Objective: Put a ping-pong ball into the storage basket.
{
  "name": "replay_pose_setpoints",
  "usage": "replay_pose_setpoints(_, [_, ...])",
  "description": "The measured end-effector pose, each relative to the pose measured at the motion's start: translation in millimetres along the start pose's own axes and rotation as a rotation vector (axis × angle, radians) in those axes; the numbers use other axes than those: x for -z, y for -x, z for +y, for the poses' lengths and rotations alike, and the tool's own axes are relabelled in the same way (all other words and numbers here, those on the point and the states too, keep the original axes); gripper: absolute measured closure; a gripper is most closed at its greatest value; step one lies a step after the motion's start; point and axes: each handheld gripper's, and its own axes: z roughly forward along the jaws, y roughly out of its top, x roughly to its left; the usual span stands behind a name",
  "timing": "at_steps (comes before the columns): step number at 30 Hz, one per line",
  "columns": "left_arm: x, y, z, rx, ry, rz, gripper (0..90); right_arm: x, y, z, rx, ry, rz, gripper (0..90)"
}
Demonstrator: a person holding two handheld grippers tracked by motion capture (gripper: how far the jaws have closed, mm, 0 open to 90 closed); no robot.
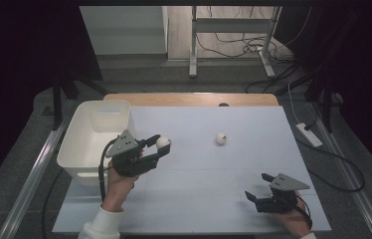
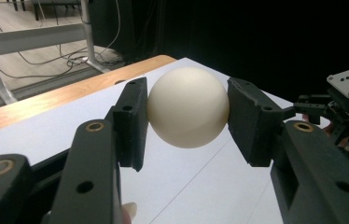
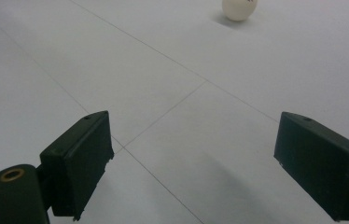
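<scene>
From the high view, I'm holding a white ball (image 1: 163, 142) in the left hand-held gripper (image 1: 160, 144), up off the pale blue counter (image 1: 199, 174) and just right of the white plastic bin (image 1: 94, 137). A second ball (image 1: 221, 138) is sitting loose near the middle of the counter, well apart from both hands. The right hand-held gripper (image 1: 256, 186) is resting low near the front right corner, and nothing's in it.

In the left gripper view, the ball (image 2: 188, 106) is sitting pinched between the two black pads (image 2: 133, 122), one on each side at about its widest point. It's smooth, matte, cream-white and perfectly round, ping-pong style by the look of it. My guess is it's super light and a thin, stiff shell, so it's going to want to squirt out if I'm gripping off-centre, and probably dent if I'm squeezing too hard. Taking it across the middle like this seems right. The right hand-held gripper (image 2: 310, 103) is showing off to the side.

In the right gripper view, the jaws are standing wide apart over bare counter (image 3: 172, 84), which is smooth with thin seam lines crossing it. The loose ball (image 3: 238, 9) is sitting up top, casting a little shadow.
</scene>
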Motion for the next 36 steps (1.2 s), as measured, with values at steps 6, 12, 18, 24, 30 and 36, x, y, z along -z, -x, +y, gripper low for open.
replay_pose_setpoints(6, [0.0,-0.6,0.2,0.002,0.0,0.004,50.5,0.4,0.3,0.3,-0.002,0.001,-0.001,11.3])
replay_pose_setpoints(12, [0.6,-3.1,-0.1,0.005,-0.002,0.016,50.5,-0.3,-0.1,0.1,0.001,-0.006,-0.005,11.3])
replay_pose_setpoints(18, [5.5,-6.6,2.4,0.02,0.005,0.04,50.6,-0.7,-0.1,0.4,-0.005,-0.003,-0.004,11.4])
replay_pose_setpoints(24, [12.8,-6.8,9.9,0.006,0.022,0.053,50.6,-0.6,0.0,0.6,-0.004,-0.002,-0.009,11.4])
replay_pose_setpoints(30, [17.5,-7.4,17.4,-0.006,0.031,0.07,50.6,-0.3,0.0,0.8,-0.006,-0.001,-0.01,11.4])
replay_pose_setpoints(36, [19.0,-9.5,19.8,-0.003,0.032,0.084,50.6,0.1,0.2,0.9,-0.007,0.003,-0.009,11.4])
